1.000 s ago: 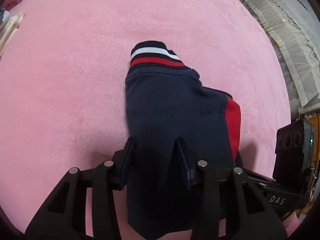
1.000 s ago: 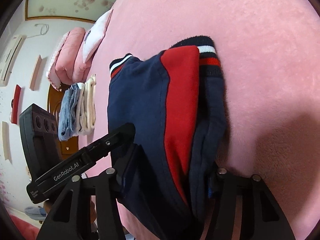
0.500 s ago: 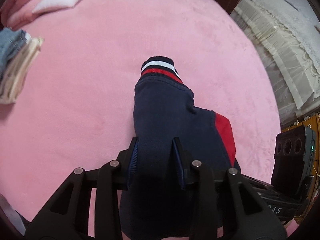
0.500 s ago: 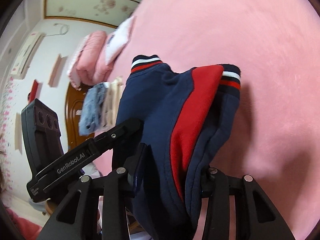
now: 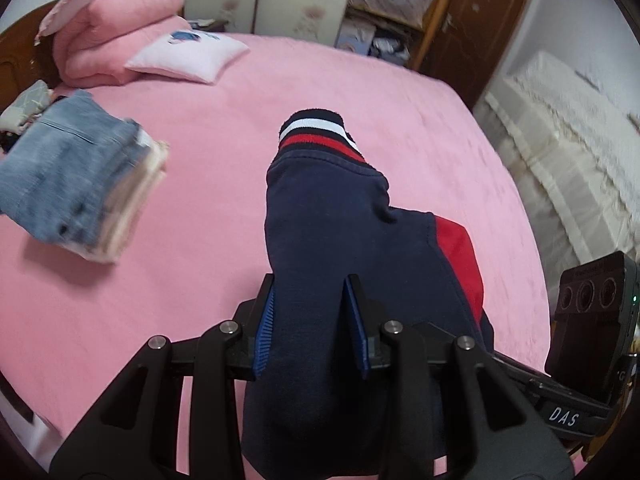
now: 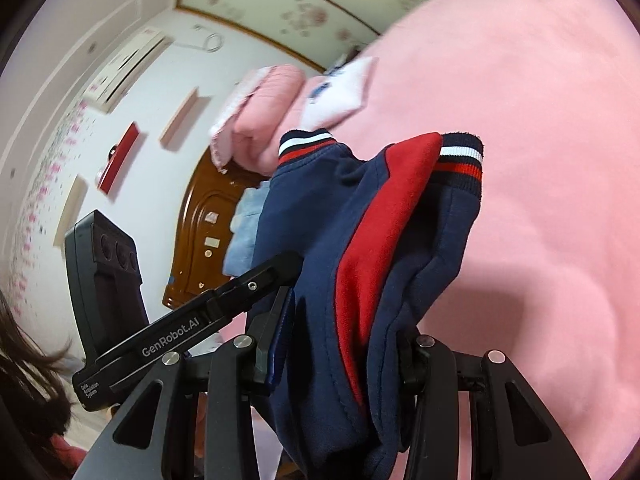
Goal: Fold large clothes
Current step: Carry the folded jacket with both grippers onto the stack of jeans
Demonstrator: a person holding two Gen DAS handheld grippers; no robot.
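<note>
Both grippers are clamping the navy-and-red sweatshirt (image 5: 340, 240), lifted above the pink bed (image 5: 200, 128): the left gripper (image 5: 310, 312) and the right gripper (image 6: 344, 344). The bunched cloth is risking slipping out and undoing the fold.

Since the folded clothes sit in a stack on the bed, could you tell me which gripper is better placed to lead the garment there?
Probably the left gripper: the folded stack lies on its side of the navy garment.
</note>
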